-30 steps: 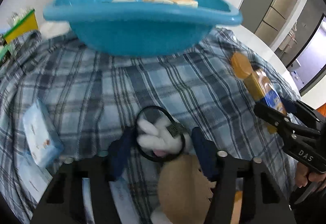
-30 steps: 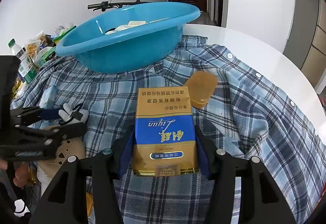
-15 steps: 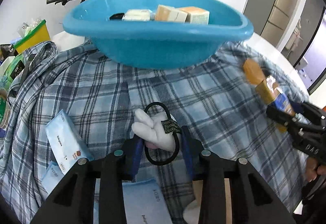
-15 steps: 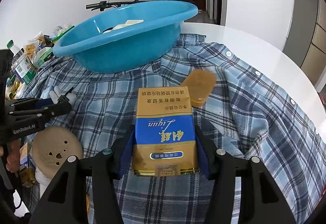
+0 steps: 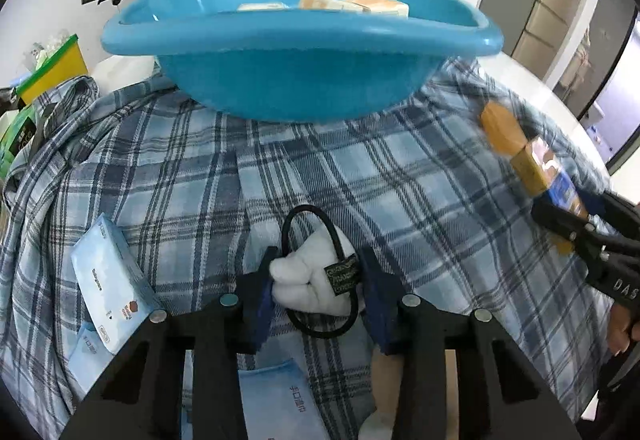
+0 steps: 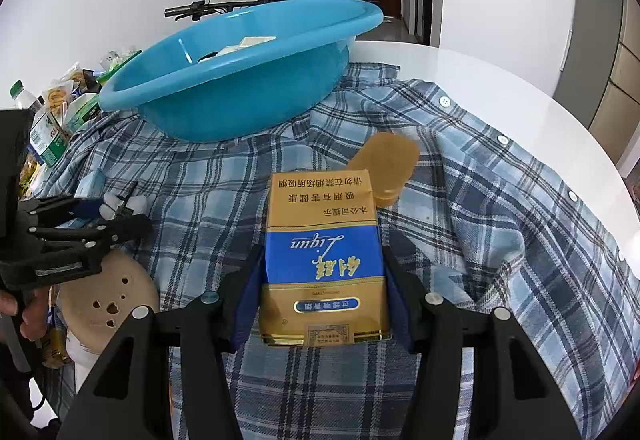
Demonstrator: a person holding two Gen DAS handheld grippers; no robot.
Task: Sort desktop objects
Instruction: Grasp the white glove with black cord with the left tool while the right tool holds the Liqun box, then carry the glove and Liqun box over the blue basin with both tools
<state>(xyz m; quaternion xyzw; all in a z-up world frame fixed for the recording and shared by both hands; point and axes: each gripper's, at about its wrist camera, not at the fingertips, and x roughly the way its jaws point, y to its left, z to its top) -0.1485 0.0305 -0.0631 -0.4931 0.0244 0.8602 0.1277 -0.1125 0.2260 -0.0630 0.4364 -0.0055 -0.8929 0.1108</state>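
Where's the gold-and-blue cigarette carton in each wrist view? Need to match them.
Left wrist: the cigarette carton is at the right edge, blurred, clamped in the right gripper.
Right wrist: the carton is at center bottom, between the gripper's blue pads.
Shared landmark: the blue basin on the plaid shirt, top center in both views.

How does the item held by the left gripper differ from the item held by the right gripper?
The left gripper is shut on a white plush toy, soft and lumpy, with a black loop; the right gripper is shut on a box, rigid, flat-sided and rectangular. The plush toy is plain white with one small dark tag, while the box is gold and blue with printed text. Both are pinched between blue pads above the plaid shirt, short of the blue basin.
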